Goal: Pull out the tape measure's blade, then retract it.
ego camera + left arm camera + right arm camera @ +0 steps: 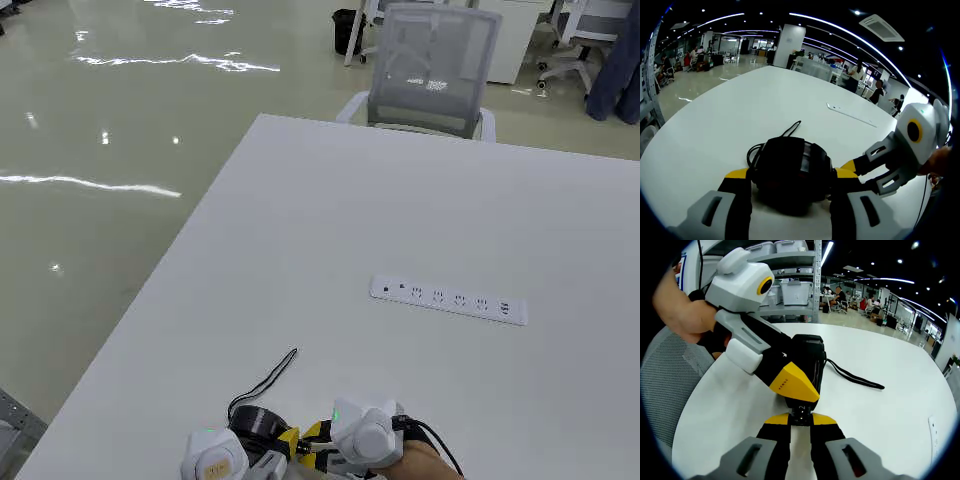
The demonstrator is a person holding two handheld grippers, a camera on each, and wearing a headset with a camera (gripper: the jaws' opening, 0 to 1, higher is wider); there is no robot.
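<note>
The black tape measure (257, 420) lies at the near edge of the white table (400, 220), its black wrist strap (268, 378) trailing away from me. My left gripper (790, 176) is shut on the case (790, 167), one yellow-tipped jaw on each side. My right gripper (801, 420) comes in from the right (856, 171) and is shut on the blade tip (801, 412) at the case's mouth. The case (807, 352) sits right behind that tip, with little blade showing. In the head view the two grippers meet nose to nose, left (272, 455) and right (318, 440).
A white power strip (447, 300) lies mid-table to the right. A grey mesh chair (430, 70) stands at the far edge. The table's left edge drops to a shiny floor. Shelves with bins (790, 290) stand behind me.
</note>
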